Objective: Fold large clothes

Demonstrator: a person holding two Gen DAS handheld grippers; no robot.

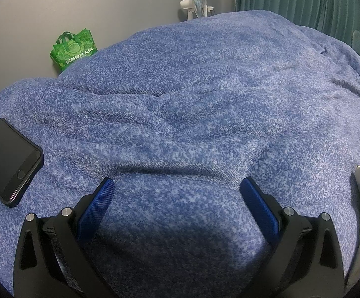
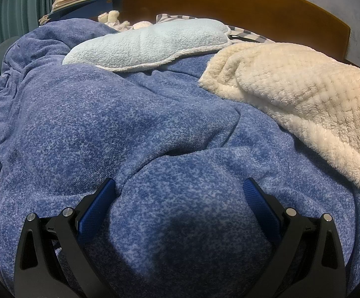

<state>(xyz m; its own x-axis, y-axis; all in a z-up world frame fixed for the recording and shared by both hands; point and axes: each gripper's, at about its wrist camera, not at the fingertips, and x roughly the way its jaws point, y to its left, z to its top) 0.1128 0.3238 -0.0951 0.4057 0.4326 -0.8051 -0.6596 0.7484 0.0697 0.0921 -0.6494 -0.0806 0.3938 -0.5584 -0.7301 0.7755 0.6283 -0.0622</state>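
A large mottled blue fleece garment (image 1: 192,104) lies spread and rumpled over the bed; it also fills the right wrist view (image 2: 105,114). My left gripper (image 1: 177,186) is open, its blue-padded fingers wide apart, low over a raised fold of the fleece. My right gripper (image 2: 178,186) is open too, its fingers either side of a rounded hump of the same fleece. Neither gripper holds anything.
A black phone (image 1: 6,159) lies on the fleece at the left. A green bag (image 1: 73,48) and a fan (image 1: 198,0) stand by the wall. A cream blanket (image 2: 304,99), a light blue pillow (image 2: 150,44) and the wooden headboard (image 2: 229,2) lie beyond.
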